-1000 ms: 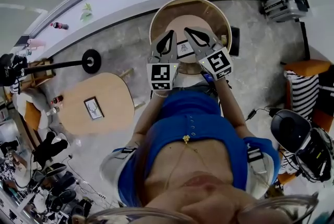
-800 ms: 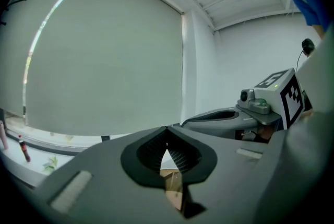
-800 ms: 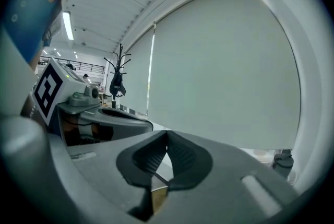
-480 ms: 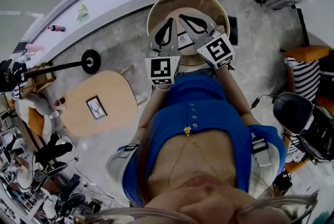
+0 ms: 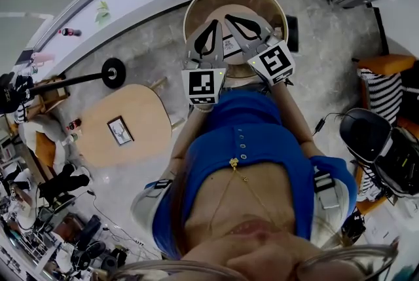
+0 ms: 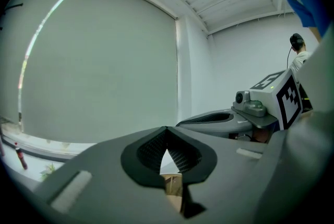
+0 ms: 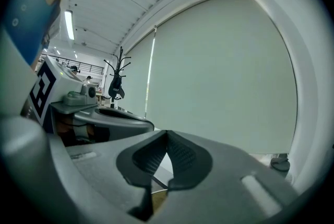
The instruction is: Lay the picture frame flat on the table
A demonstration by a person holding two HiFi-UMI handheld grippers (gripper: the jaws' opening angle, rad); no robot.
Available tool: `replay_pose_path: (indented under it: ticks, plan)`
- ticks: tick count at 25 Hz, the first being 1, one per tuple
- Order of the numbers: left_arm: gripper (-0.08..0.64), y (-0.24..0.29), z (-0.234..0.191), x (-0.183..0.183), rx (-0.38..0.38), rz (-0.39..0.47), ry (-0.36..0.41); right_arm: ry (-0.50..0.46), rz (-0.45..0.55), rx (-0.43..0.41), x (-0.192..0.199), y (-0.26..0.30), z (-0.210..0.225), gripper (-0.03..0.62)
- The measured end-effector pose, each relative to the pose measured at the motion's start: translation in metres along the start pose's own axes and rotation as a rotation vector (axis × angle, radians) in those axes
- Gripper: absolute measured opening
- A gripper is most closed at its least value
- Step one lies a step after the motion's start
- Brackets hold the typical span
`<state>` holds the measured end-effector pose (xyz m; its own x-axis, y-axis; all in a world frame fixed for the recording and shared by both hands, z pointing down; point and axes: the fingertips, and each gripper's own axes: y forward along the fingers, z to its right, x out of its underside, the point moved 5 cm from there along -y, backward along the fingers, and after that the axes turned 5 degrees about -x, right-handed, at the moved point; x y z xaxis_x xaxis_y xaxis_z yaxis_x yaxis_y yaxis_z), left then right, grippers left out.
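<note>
Landmark: round wooden tabletop (image 5: 259, 4), directly ahead of the person in the blue top.

Task item: the picture frame (image 5: 230, 47) sits on the near half of that tabletop, in the gap between the two grippers. Its pale face, bearing a dark drawing, is turned towards the head view. Whether it lies fully flat or leans cannot be determined. Each gripper's side runs close along a frame edge; actual contact cannot be confirmed.

Left gripper (image 5: 214, 24): over the near-left part of the tabletop, reaching towards its centre. In the left gripper view, the left gripper (image 6: 166, 131) has its jaws closed tip to tip. Nothing is seen clamped. A narrow slot below the tips shows a pale and tan surface, which cannot be identified.

Right gripper (image 5: 230, 19): over the near-right part of the tabletop, angled inward, so both tips converge beyond the frame's far edge. In the right gripper view, the right gripper (image 7: 167, 134) also has its jaws closed tip to tip, nothing visibly between them.

Both gripper views look level across the tabletop at a grey roller blind (image 6: 104, 66).

Other items: a second wooden tabletop (image 5: 141, 109) stands well to the left of the round one, carrying a second small frame (image 5: 120, 130).
</note>
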<state>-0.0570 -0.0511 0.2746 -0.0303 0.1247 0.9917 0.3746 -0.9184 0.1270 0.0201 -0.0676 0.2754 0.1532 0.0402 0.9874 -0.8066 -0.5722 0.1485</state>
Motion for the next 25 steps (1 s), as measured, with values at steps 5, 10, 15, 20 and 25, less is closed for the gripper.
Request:
replay_pose_path:
  ticks: [5,10,15,20,25]
  plan:
    - [-0.002,0.0,0.0004,0.0028,0.001,-0.009,-0.001,0.004,-0.002,-0.001,0.001,-0.0009,-0.0007,0.0]
    - [-0.002,-0.0019,0.0022,0.0046,-0.002,-0.018,0.001,0.007,-0.005,-0.005,0.0008,-0.0027,-0.0008,0.0]
    - [-0.002,-0.0044,0.0027,0.0065,-0.006,-0.023,0.003,0.011,-0.005,-0.008,0.0017,-0.0051,-0.0026,0.0]
    - [-0.002,-0.0038,0.0049,0.007,-0.002,-0.029,0.001,0.016,-0.011,-0.005,0.0022,-0.0068,-0.0009,0.001]
    - [-0.002,-0.0039,0.008,0.0074,0.005,-0.028,0.0,0.017,-0.015,-0.003,0.0035,-0.0091,-0.0006,0.001]
